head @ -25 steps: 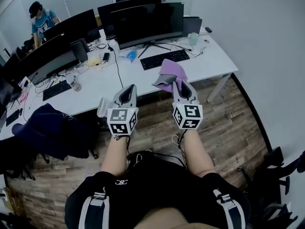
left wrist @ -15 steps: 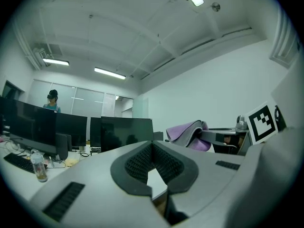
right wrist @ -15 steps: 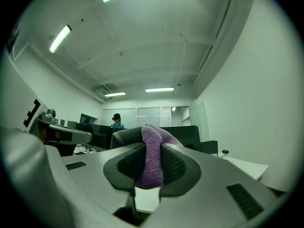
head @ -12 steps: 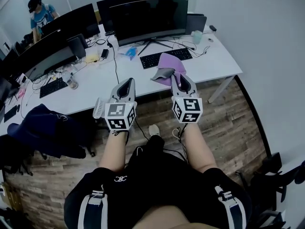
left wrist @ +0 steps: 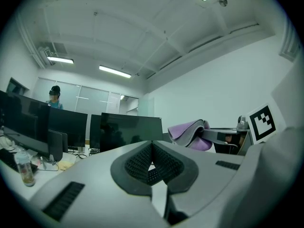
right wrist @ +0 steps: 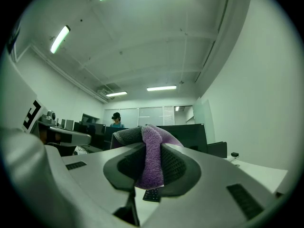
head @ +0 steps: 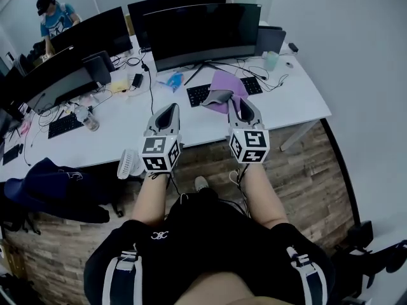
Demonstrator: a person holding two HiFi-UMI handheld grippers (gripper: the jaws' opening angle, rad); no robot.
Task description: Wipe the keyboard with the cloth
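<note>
While my right hand-held gripper (head: pixel 236 105) pinches the purple terry cloth (head: pixel 224 84) just short of the flat black keyboard (head: pixel 199 94), whose long axis runs crosswise, my empty left hand-held gripper (head: pixel 166 114), pressed together, sits off its left end.

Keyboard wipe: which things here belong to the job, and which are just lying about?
Job: purple cloth, clamped in the right gripper; keyboard below the big monitor.
Lying about: bottle, second keyboard, blue item, dark garment.

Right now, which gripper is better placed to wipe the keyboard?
Right. The right gripper pinches the purple cloth in its fingers, closest to the keyboard; the left gripper is shut, empty.
</note>
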